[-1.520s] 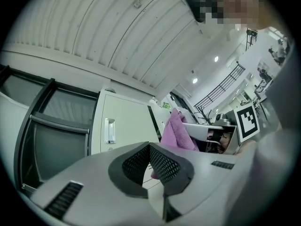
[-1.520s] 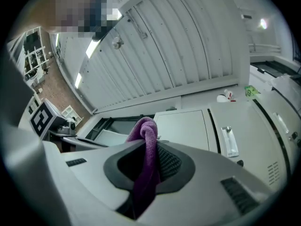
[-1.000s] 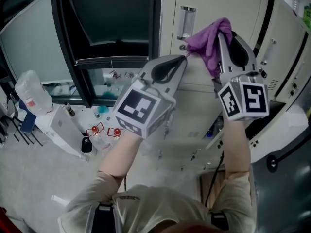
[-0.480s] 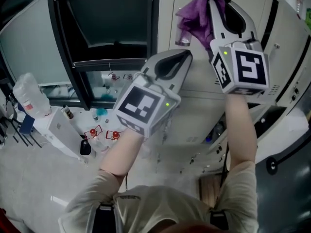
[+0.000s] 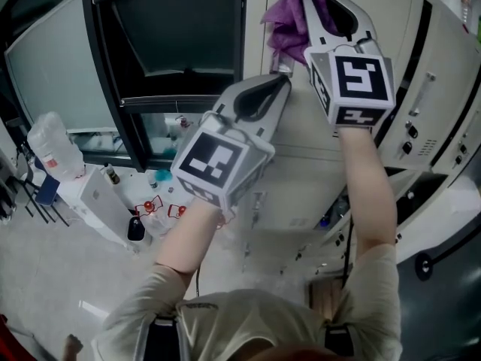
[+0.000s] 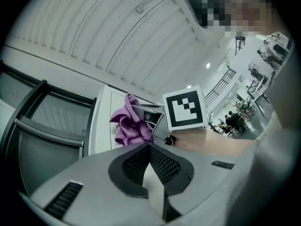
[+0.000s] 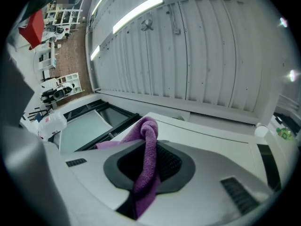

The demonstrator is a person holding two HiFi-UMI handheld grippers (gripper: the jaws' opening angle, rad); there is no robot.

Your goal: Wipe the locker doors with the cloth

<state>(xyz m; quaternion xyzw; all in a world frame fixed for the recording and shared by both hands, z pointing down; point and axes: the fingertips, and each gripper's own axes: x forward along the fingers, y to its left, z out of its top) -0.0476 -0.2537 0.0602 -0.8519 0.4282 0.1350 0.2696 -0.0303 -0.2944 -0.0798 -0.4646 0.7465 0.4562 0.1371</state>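
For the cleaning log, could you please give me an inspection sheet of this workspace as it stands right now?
Surface: beige locker door, upright; no marks discernible.
Job's things: purple cloth, bunched, raised at the door's upper part.
Clutter: clear plastic bottle, white box and small red items on the floor at left.
Grippers: right gripper shut on the cloth; left gripper jaws together, empty, lower down.
Cables: thin dark lead under the left forearm.
Surroundings: dark glass-fronted cabinet left of the lockers.
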